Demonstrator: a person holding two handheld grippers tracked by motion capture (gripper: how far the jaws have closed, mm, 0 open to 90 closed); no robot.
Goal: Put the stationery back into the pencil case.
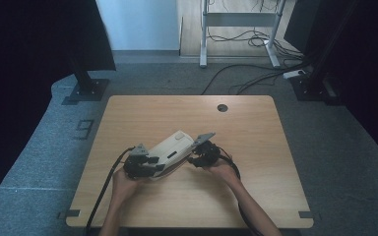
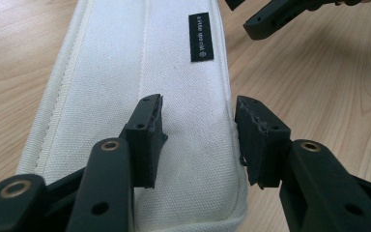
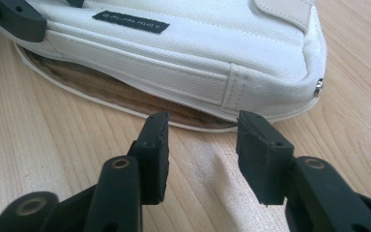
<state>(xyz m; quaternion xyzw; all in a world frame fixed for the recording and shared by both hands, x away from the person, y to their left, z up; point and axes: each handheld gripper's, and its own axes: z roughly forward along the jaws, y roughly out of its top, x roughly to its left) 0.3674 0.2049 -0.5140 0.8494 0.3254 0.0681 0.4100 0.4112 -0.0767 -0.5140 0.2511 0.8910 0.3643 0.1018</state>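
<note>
Pouch (image 3: pixel 183 43) apparently gapes unzipped in right gripper view.

The white pouch (image 1: pixel 171 150) was the one obstacle, lying between the two grippers. The left gripper (image 2: pixel 198 133) stood over its near end, one jaw on the fabric, the other just off its edge above bare desk (image 2: pixel 319 92). Ahead of the right gripper (image 3: pixel 200 140) the pouch's open zipper side (image 3: pixel 125 94) blocked the way, a narrow strip of wood lying free before the jaws. Behind, beyond and outward of both grippers the desk lay open, except for a small round hole (image 1: pixel 222 107) far ahead of the right gripper.
</note>
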